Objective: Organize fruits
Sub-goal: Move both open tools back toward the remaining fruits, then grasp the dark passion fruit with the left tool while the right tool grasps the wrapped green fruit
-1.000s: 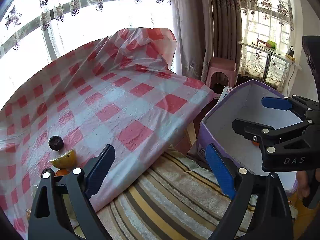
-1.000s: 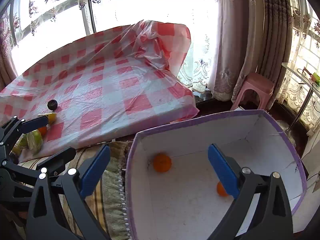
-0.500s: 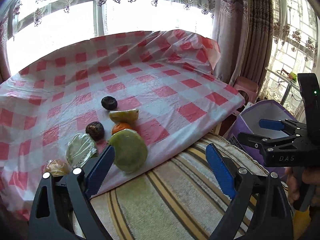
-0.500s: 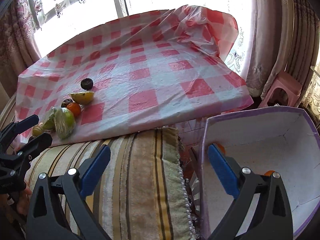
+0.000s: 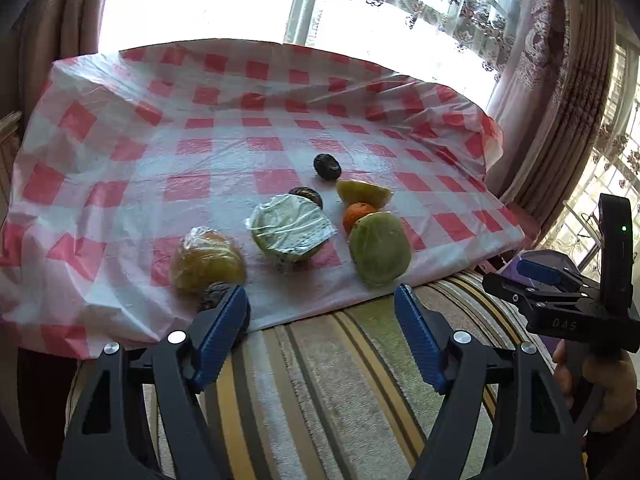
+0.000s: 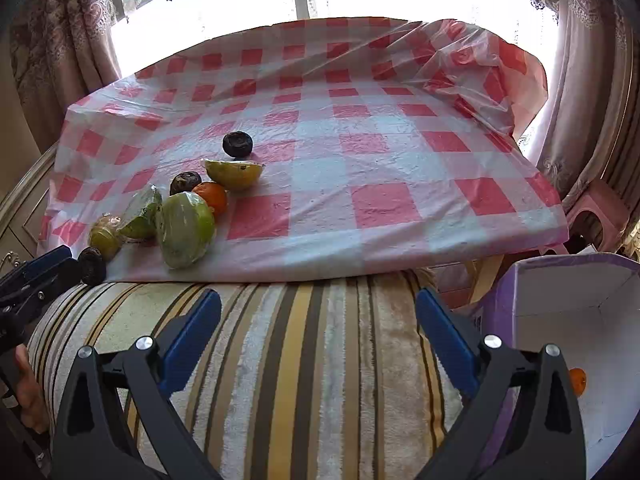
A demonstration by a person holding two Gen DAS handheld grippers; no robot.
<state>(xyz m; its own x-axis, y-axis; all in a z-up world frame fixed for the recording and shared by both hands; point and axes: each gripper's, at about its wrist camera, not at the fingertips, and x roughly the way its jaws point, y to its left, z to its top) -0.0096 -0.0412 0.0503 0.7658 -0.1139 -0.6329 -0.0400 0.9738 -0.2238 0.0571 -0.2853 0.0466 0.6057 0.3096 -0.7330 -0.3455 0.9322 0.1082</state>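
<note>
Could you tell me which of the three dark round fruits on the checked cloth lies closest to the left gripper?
The dark fruit at the cloth's near edge, right beside the left gripper's finger; the other two lie farther back, beyond the wrapped fruits.

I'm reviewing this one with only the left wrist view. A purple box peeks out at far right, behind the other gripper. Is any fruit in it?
Observer: Yes. The right wrist view shows one orange fruit inside the purple box, partly hidden by the gripper's arm.
Operator: Is the right gripper carrying anything?
Observer: No. The right gripper is open with nothing between its pads, above the striped cushion.
Operator: The dark fruit nearest me is half hidden.
Observer: Here that dark fruit shows whole and wrinkled, at the checked cloth's near edge.
</note>
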